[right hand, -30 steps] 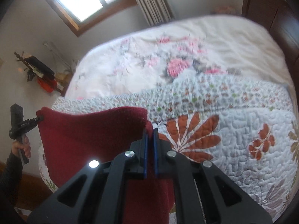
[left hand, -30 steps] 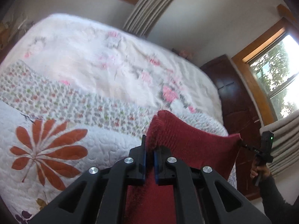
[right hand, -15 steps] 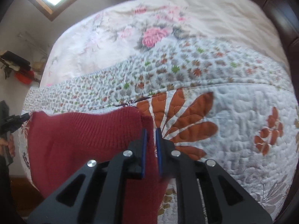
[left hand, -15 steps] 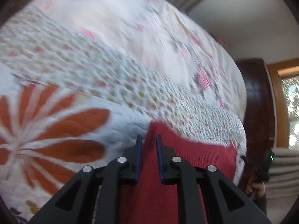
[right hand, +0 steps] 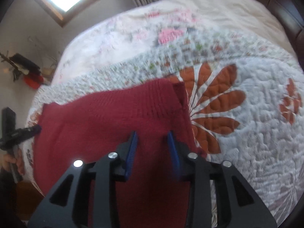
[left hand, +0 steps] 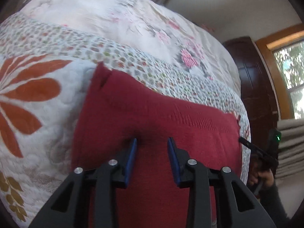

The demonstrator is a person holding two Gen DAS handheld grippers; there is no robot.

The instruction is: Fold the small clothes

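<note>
Left wrist view: the left gripper [left hand: 152,142] hovers over the red knit garment [left hand: 152,114], jaws parted and gripping nothing; the garment lies spread on the quilted bedspread [left hand: 38,133], presumably to give a flat base for folding. Right wrist view: the right gripper [right hand: 152,138] is likewise released above the garment's opposite side, which extends to the bed's near edge.

Knit garment [left hand: 152,117]: flat on the quilt [left hand: 38,133] at the bed's near edge, below both my grippers. My left gripper [left hand: 152,144], jaws apart, above its near left part; my right gripper [right hand: 152,138], jaws apart, above its near right part. Floral bedspread [left hand: 114,19]: beyond the quilt, far side.
</note>
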